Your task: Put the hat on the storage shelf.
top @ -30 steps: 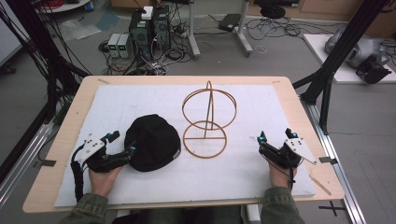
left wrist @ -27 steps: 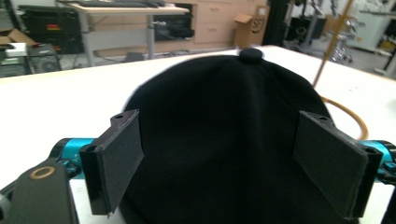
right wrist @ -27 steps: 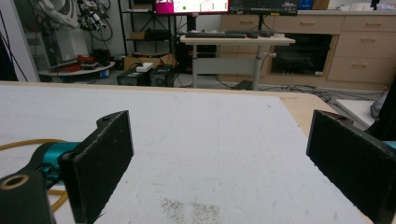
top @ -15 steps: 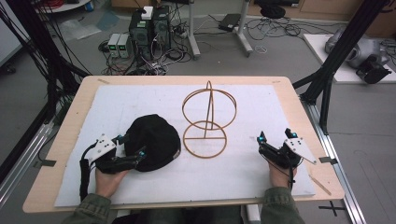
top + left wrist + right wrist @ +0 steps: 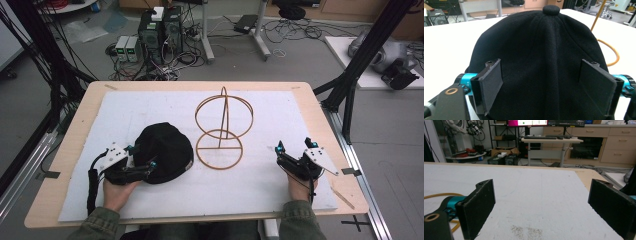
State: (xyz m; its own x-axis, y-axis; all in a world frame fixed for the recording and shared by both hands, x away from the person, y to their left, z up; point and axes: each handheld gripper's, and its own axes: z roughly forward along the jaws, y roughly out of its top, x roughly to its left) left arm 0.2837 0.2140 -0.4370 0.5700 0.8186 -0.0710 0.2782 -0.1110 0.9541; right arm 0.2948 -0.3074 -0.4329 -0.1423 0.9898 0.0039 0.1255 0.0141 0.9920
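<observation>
Closing in since a second ago, left hand-held gripper (image 5: 142, 161) straddles the black cap (image 5: 541, 62), jaws spread; soft, light fabric invites a pinch at its near edge. Right hand-held gripper (image 5: 295, 150) waits released.

One black cap (image 5: 165, 152) lies on the table, right at the tips of the left gripper (image 5: 141, 161), its crown between the spread jaws. One button (image 5: 551, 9) tops that cap, at the far end from the gripper. One wire stand (image 5: 222, 131) sits just beyond the cap, between the two tools, and it is made of two rings, an upright one and a flat one at its foot, plus one straight post. Two grippers are out: the left one and the right gripper (image 5: 294, 151), each with two black jaws standing apart. Two hands hold them. One white mat (image 5: 150, 107) covers one wooden table (image 5: 85, 117) under both tools.
</observation>
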